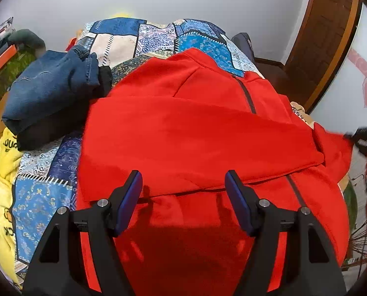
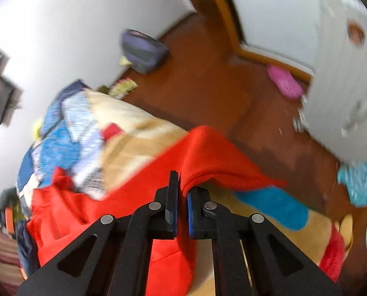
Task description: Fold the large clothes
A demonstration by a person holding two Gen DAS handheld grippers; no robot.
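A large red zip jacket (image 1: 195, 123) lies spread over the bed, one side folded across its dark zip. My left gripper (image 1: 183, 175) hovers just above the jacket's lower part, open, with only cloth below its blue pads (image 1: 130, 197). At the jacket's right edge, my right gripper (image 1: 356, 138) shows blurred in the left wrist view. In the right wrist view the right gripper (image 2: 182, 182) is shut on a fold of the red jacket (image 2: 208, 157), which drapes over its fingers off the bed's side.
A patchwork quilt (image 1: 124, 42) covers the bed. Folded jeans (image 1: 50, 88) on a dark garment sit at the left, yellow clothing (image 1: 6, 172) beside them. Beyond the bed are a wooden floor (image 2: 208, 86), a grey bag (image 2: 144, 49), a pink slipper (image 2: 284, 81) and a white cabinet (image 2: 351, 74).
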